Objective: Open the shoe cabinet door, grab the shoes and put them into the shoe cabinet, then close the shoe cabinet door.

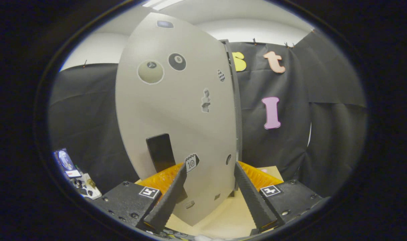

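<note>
Jaws spread, gripper (210, 197) facing upright shoe cabinet door (176, 113), black handle (160, 152) vertical

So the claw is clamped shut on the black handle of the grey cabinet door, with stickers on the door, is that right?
Not quite. In the gripper view the claw is open, its fingers apart in front of the grey cabinet door; the black handle sits beyond them, untouched. The stickers are there.

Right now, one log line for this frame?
gripper: open, empty | cabinet door: just ahead of fingers, black handle untouched | stage: at door
</note>
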